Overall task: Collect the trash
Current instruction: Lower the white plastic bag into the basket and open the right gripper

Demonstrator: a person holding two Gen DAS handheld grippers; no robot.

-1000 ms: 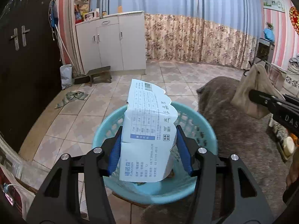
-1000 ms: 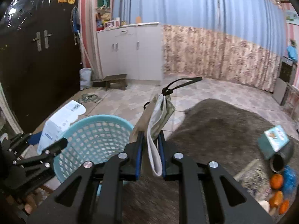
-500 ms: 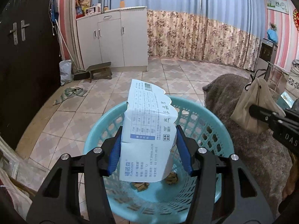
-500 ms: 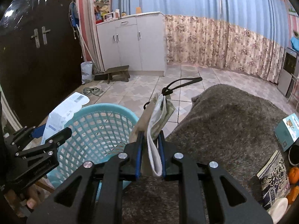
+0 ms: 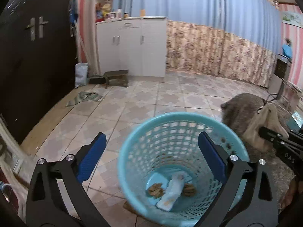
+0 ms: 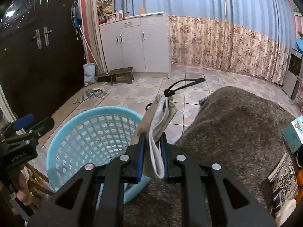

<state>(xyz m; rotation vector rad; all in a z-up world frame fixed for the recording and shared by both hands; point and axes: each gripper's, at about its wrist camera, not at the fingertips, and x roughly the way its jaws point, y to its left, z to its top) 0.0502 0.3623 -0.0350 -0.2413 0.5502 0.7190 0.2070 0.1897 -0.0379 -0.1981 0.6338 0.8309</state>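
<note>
below and just ahead of the left gripper [image 5: 151,155] stands a round turquoise plastic basket with a perforated wall [image 5: 130,162], its mouth lying between the two blue-padded fingers [image 5: 90,157]. the jaws are opening and stand wide apart with nothing between the pads. at the bottom of the basket, beneath the gap of the fingers, lies a pale blue and white paper carton [image 5: 173,191] on its side, with small brown scraps [image 5: 155,188] to either side of it.

to the right of the left gripper, past the basket's rim, the right gripper [image 6: 153,157] comes in from the edge of the view. its jaws are closed down tight on a crumpled beige paper bag with a white liner and a black cord handle [image 6: 159,117], which stands up from between the blue pads; the cord arches forward above the bag's top. the bag sits just beside the basket's right rim as the right camera sees it, over the edge of a grey-brown shaggy rug [image 6: 236,128].

further right of the right gripper, on the rug, lie a teal printed box [image 6: 293,134] and a patterned black and white packet [image 6: 284,177]. beyond both tools the tiled floor [image 5: 151,96] runs to a white cabinet [image 5: 132,45] and a small dark wooden stool [image 5: 116,77].
</note>
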